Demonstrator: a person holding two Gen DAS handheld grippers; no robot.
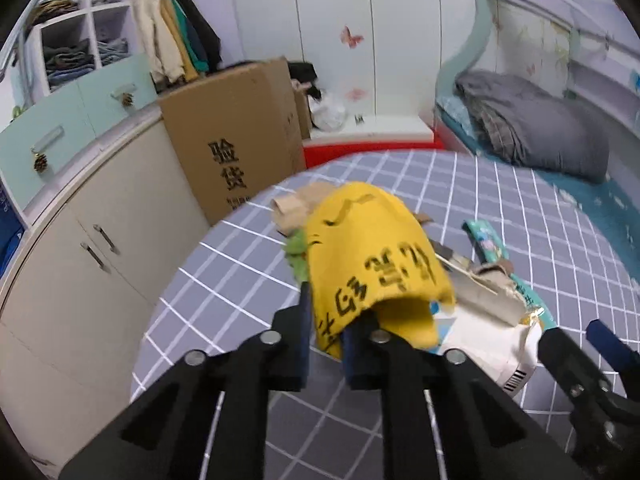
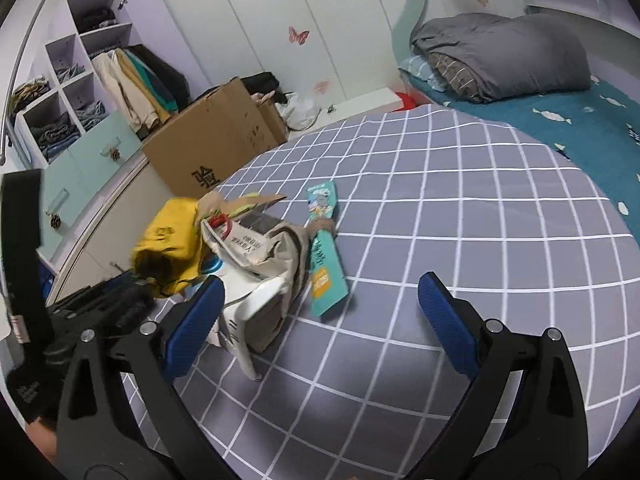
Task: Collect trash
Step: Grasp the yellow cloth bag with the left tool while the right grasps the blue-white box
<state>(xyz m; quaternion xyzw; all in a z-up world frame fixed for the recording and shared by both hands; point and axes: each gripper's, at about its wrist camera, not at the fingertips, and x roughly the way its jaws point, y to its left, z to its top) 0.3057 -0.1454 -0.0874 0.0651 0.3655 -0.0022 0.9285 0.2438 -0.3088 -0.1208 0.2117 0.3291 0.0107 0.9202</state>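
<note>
My left gripper [image 1: 326, 332] is shut on the rim of a yellow bag [image 1: 372, 256] with black lettering, held above the grey checked bed cover; the bag also shows in the right wrist view [image 2: 172, 236]. A heap of trash lies beside it: a white paper bag [image 2: 244, 304], brown cardboard scraps [image 1: 296, 208] and a teal wrapper [image 2: 326, 276]. My right gripper [image 2: 320, 312] is open and empty, just right of the heap, its left finger next to the white bag.
A large cardboard box [image 2: 212, 148] stands on the floor by the bed's far left edge. White cabinets [image 1: 80, 248] and shelves with clothes are at left. A folded grey quilt [image 2: 504, 56] lies at the bed's far right.
</note>
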